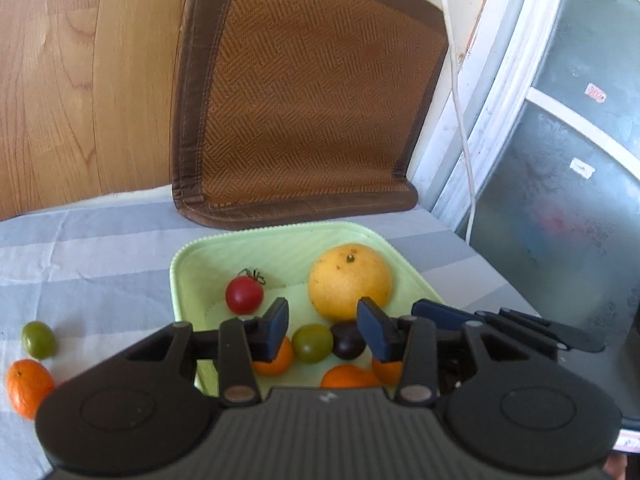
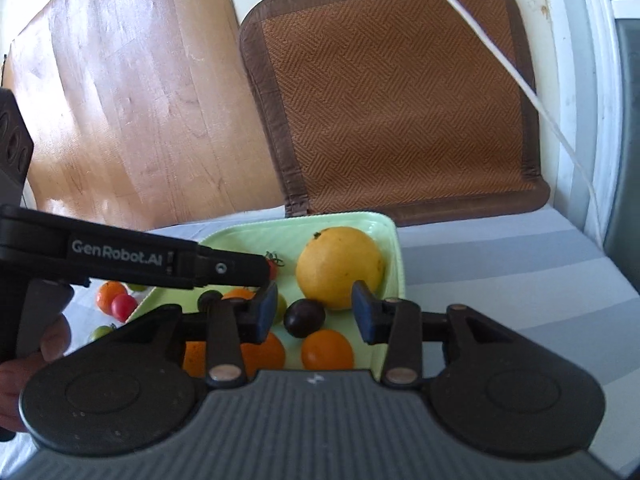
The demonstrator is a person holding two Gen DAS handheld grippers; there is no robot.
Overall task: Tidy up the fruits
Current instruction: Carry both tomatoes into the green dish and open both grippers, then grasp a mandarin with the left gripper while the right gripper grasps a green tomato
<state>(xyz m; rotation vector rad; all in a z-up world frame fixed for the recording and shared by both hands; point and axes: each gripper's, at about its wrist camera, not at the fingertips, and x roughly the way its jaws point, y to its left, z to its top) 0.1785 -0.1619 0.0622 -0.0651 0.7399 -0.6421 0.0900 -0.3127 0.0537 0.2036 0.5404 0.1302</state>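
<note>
1. While both your grippers hang over the pale green tray [image 1: 192,264], your left gripper [image 1: 322,330] has its blue pads spread apart with nothing between them
2. Your right gripper [image 2: 314,312] is spread the same way and pinches nothing; from the left camera you see it [image 1: 440,314] as a dark arm reaching in over the tray's right edge
3. On the tray you have a large yellow citrus [image 1: 349,281] at the far right, a red tomato [image 1: 244,294] with a green stem to its left, and nearer you a green tomato [image 1: 312,343] touching a dark purple tomato [image 1: 348,341]
4. Orange fruits [image 1: 349,376] lie along the tray's near side, partly hidden behind your left gripper's fingers
5. Off the tray, to its left on the striped grey and white cloth [image 1: 100,256], you have a green fruit [image 1: 38,339] with a small orange one [image 1: 28,387] just beside it
6. From the right camera you also see a small red tomato [image 2: 124,306] against another orange fruit [image 2: 109,294] on that cloth
7. Behind the tray a brown woven mat [image 1: 304,92] leans upright against the wall, with a white cable [image 1: 460,112] running down its right side
</note>
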